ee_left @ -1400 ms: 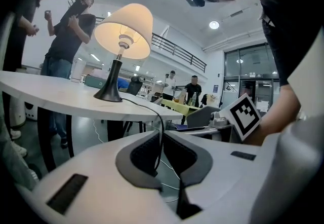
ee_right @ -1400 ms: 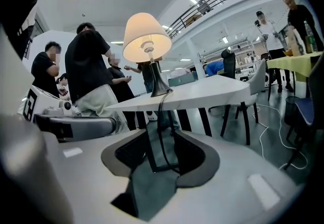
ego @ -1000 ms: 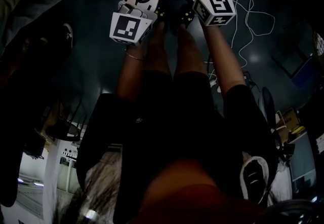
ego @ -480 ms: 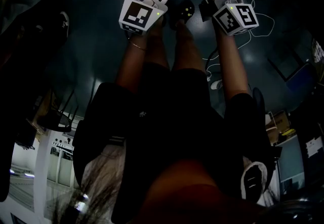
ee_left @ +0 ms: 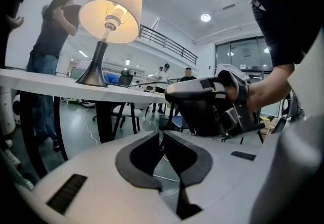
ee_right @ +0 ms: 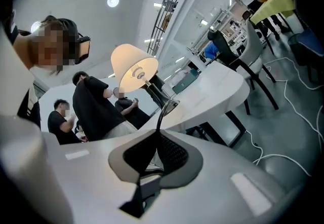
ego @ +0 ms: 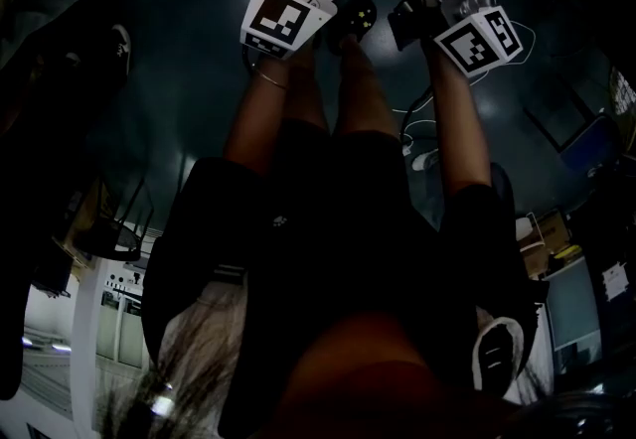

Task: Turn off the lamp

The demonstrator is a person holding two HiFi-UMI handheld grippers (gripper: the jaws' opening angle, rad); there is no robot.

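The lit lamp (ee_right: 134, 68) stands on the white table (ee_right: 223, 88), above and beyond both tools. The right tool (ee_right: 158, 134) has just been closing its jaws, which clamp a thin dark cord (ee_right: 163, 111) rising to the table edge. The left tool (ee_left: 163, 138) has its jaws together and empty.

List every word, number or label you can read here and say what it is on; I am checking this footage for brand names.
No text can be read in any view.
Left marker cube and right marker cube: black-and-white square patterns, not letters.
White sheet at the head view's right edge: too small to read.
Lamp and its cord: no print shows.
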